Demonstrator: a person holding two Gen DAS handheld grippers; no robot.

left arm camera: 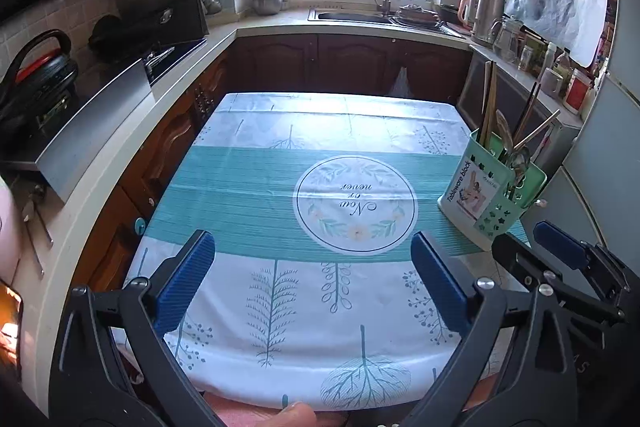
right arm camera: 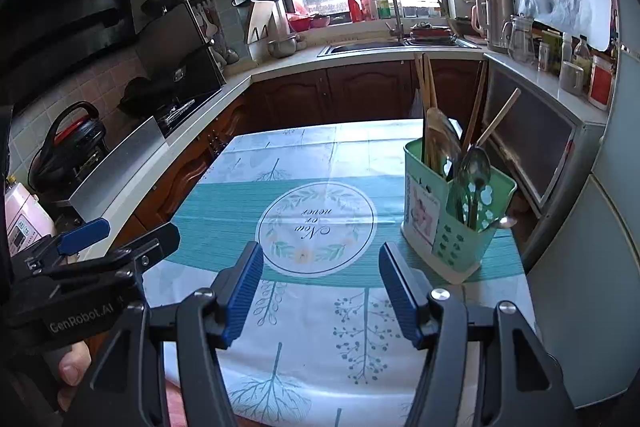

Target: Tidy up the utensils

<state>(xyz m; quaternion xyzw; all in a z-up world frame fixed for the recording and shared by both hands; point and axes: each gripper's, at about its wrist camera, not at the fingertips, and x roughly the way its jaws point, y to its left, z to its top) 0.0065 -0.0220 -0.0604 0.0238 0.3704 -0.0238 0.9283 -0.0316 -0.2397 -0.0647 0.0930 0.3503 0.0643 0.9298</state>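
Nearest us, the left hand-held gripper (left arm camera: 312, 283) is spread wide with nothing between its blue pads, and the right hand-held gripper (right arm camera: 320, 291) is parted too, a little narrower, equally empty; both hover over the near end of the surface (left arm camera: 280, 307). Further on, at the right edge of the cloth, stands the green utensil holder (right arm camera: 456, 223), already holding spoons (right arm camera: 474, 167) and chopsticks (right arm camera: 424, 83). We judge the main hazard to be that tall, light holder so near the edge: a reach that catches a protruding handle could tip it or push it off. One spoon's handle seems to poke out low on its right side and could snag.
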